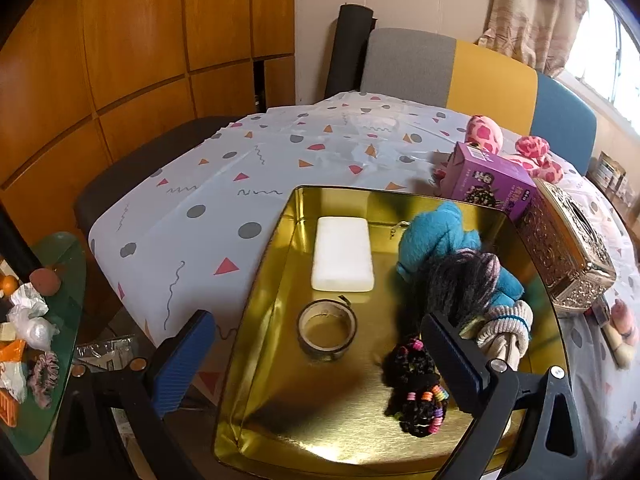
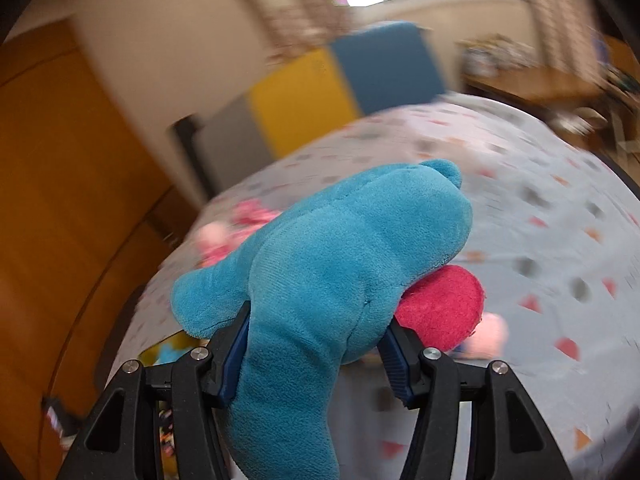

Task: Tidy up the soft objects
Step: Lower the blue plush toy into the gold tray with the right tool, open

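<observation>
A gold tin tray [image 1: 264,280] sits on the patterned tablecloth. In it lie a white soft block [image 1: 342,254], a tape roll [image 1: 326,330], a blue plush piece [image 1: 436,236], a dark yarn bundle [image 1: 468,280], a beige knit item [image 1: 508,328] and black hair ties with coloured beads [image 1: 416,388]. My left gripper [image 1: 320,364] is open above the tray's near end, holding nothing. My right gripper [image 2: 316,344] is shut on a blue plush toy [image 2: 340,256] with a red part [image 2: 444,304], held above the table.
A purple box [image 1: 492,180], an ornate gold box [image 1: 568,248] and a pink spotted plush [image 1: 520,148] stand right of the tray. A green side table [image 1: 60,340] with clutter is at the left. A multicoloured chair back [image 1: 480,76] stands behind the table.
</observation>
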`<state>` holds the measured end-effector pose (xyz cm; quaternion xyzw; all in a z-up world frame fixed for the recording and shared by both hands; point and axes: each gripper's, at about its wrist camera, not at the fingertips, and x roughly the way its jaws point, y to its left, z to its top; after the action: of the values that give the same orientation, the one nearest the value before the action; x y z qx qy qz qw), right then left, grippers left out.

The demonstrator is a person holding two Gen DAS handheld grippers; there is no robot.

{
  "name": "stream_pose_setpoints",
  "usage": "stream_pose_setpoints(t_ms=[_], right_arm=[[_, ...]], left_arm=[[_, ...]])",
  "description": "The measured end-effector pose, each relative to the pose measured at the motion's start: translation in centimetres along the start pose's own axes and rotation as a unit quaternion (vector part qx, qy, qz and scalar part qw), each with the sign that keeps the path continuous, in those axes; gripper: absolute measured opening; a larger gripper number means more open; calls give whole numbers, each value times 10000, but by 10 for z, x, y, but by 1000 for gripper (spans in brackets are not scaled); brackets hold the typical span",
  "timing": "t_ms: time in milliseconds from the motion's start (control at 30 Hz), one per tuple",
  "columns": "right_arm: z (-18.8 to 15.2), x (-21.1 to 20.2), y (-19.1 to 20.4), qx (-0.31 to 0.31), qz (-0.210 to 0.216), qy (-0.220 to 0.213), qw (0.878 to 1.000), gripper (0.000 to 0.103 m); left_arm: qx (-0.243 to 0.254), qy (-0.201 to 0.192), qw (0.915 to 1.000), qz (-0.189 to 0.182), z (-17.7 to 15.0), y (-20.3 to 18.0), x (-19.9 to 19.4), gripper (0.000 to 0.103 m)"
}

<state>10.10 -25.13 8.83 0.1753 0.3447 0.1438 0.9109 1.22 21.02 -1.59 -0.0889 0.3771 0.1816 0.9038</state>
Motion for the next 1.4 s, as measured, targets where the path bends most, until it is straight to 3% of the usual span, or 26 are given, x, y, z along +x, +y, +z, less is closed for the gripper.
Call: stream_pose_setpoints(t_ms=[100,200,400,600,767,833,967,1133,1400], right_arm=[[-4,12,53,-639,456,184,9967,58],[-17,32,111,-1346,999,504,9846,58],[-70,92,218,-2475,1746,1347,9435,58],[-125,155,287,-2901,2080,2179,9083,58],[-169,219,322,-3428,1723,2805,8798,62],[-177,248,320,-3481,1423,2920,8794,64],[-168,271,312,-3185,1210,2893,8946,74],[-167,256,309,-3221,1226,2864,8940,76],[-143,219,299,-2757,1396,2394,9204,81]], left_arm=[[-174,-56,9998,57,4,14,-2,103],[-369,-131,9991,184,9,35,-4,103],[-1021,-313,9925,600,13,93,-14,103],[-1403,-315,9863,806,8,130,-15,103],[-1489,-221,9853,805,1,143,-11,103],[-1495,-158,9856,774,-2,143,-8,103],[-1441,-115,9867,738,-7,140,-6,103],[-1390,-158,9879,666,-7,135,-9,103],[-1134,-336,9911,611,-2,119,-23,103]])
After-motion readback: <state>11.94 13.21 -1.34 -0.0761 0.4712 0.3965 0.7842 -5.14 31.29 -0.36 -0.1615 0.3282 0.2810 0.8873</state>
